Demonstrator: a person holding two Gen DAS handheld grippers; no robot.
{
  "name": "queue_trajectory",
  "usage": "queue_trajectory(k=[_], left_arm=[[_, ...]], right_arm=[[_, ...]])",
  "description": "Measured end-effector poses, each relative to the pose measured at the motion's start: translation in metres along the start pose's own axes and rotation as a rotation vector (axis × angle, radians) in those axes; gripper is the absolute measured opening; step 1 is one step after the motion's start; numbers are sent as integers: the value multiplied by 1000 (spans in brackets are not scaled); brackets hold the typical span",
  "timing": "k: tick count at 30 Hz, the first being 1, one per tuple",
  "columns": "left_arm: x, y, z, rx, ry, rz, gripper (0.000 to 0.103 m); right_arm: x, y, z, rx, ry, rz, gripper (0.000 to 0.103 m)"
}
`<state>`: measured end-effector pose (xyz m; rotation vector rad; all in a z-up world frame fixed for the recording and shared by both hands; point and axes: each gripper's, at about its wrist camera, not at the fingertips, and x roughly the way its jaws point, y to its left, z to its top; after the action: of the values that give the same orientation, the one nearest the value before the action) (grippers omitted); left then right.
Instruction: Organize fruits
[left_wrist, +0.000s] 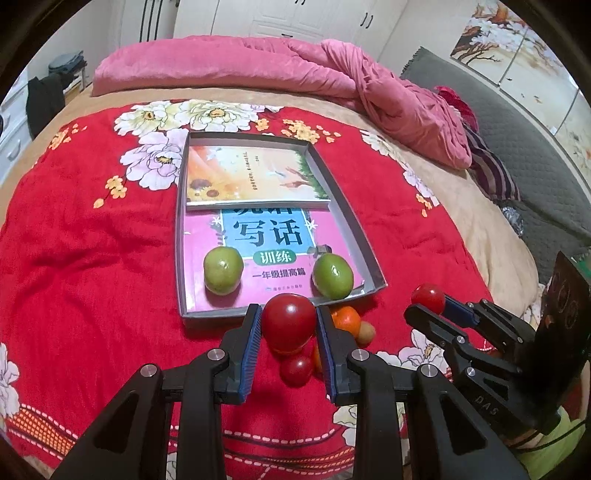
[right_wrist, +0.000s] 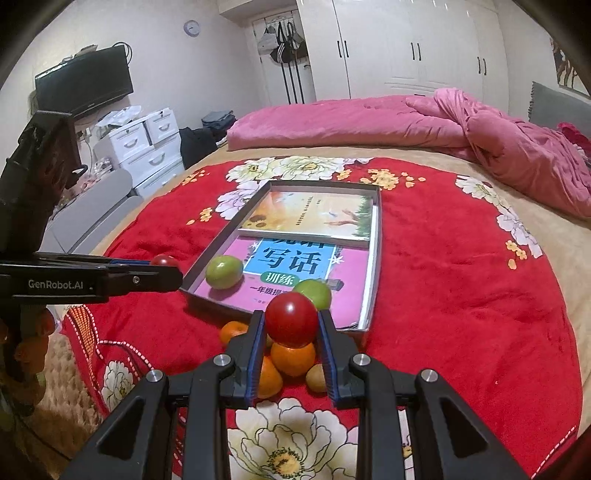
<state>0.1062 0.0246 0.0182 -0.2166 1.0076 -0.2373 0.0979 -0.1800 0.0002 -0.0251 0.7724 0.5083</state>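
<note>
You have two green fruits (left_wrist: 223, 270) in the tray (left_wrist: 369, 254); each gripper's jaws pinch a red tomato, left gripper (left_wrist: 288, 325), right gripper (right_wrist: 291, 325), by its near edge; oranges (right_wrist: 293, 357) wait on the bed (left_wrist: 92, 240).

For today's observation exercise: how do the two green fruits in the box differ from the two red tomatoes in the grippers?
Colour: the green fruits are green; the red tomatoes are red.
Place: the green fruits rest on a book inside the box; each red tomato is clamped in a gripper, left gripper, right gripper, short of the box.
Shared: all are roundish and glossy.
</note>
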Motion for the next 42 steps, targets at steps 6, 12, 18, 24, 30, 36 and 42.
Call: queue_trajectory(k=[6,12,18,24,30,36,42], left_arm=[[4,-1,5,-2,-2,0,30],[9,-3,11,-4,-5,7,30],[18,-5,18,-5,-8,12,30],[28,-6,24,-15,-5,17,30],[41,-8,27,-17,9,26,30],[58,-8,27,-14,38,34,30],[70,-9,29,-8,48,40,30]], right_arm=[[1,-7,6,9,-10,-14,28],[4,-14,11,14,-19,-22,28],[6,-19,18,15,-27,-28,28],[11,-23,23,8,-25,-38,28],[21,-26,25,1,2,-41,28],[31,-31,24,1,26,-47,28],[41,-33,21,1,55,-47,28]])
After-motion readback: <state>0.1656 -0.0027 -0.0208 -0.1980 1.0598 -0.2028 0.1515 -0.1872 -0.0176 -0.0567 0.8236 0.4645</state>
